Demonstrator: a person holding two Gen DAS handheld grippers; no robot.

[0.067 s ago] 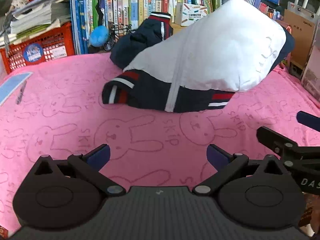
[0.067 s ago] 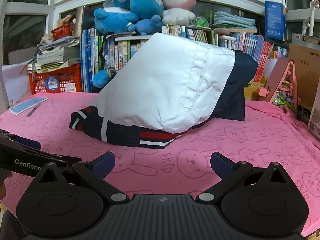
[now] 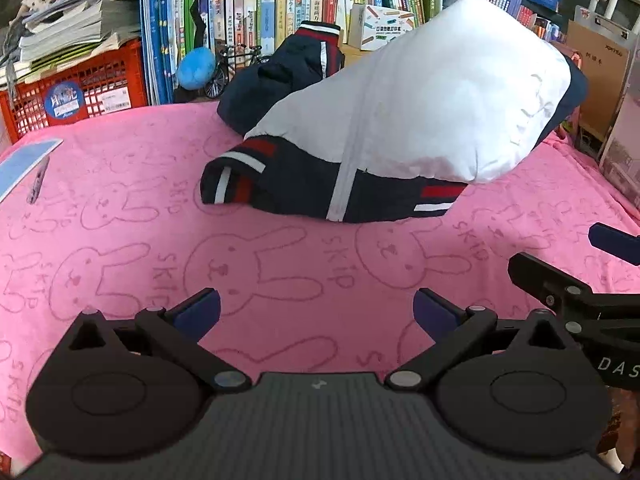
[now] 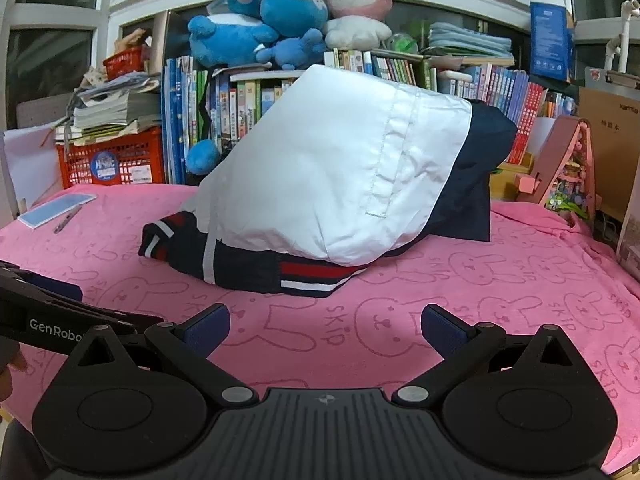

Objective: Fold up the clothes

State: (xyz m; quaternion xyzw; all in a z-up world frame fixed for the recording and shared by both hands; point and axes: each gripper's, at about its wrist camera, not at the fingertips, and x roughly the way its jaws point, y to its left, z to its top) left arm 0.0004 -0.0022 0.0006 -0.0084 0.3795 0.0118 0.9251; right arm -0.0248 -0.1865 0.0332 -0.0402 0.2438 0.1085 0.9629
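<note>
A pink towel (image 3: pixel 120 208) printed with rabbit outlines and the word SKIP covers the whole work surface, its far edge meeting a wall of upright books (image 4: pixel 240 104); on the middle of the towel, towards the back, lies a puffy white-and-navy jacket (image 3: pixel 420 120) in a loose heap, its white panel bulging upward, its navy hem with red and white stripes resting on the cloth and a navy sleeve flopped behind it towards the shelf; blue and pink plush toys (image 4: pixel 280 12) crowd the top of the books above it; a red plastic crate (image 4: pixel 112 160) under a stack of papers stands at the left end of the towel; a pale blue card (image 4: pixel 56 208) with a pen (image 4: pixel 66 219) beside it lies on the towel's far left corner. The left gripper (image 3: pixel 316 312), tilted down at the towel, hovers well short of the jacket with its blue-padded fingers spread wide and nothing between them; the right gripper (image 4: pixel 326 328) hangs just beside it, likewise spread wide and empty, its pads clear of the garment.
</note>
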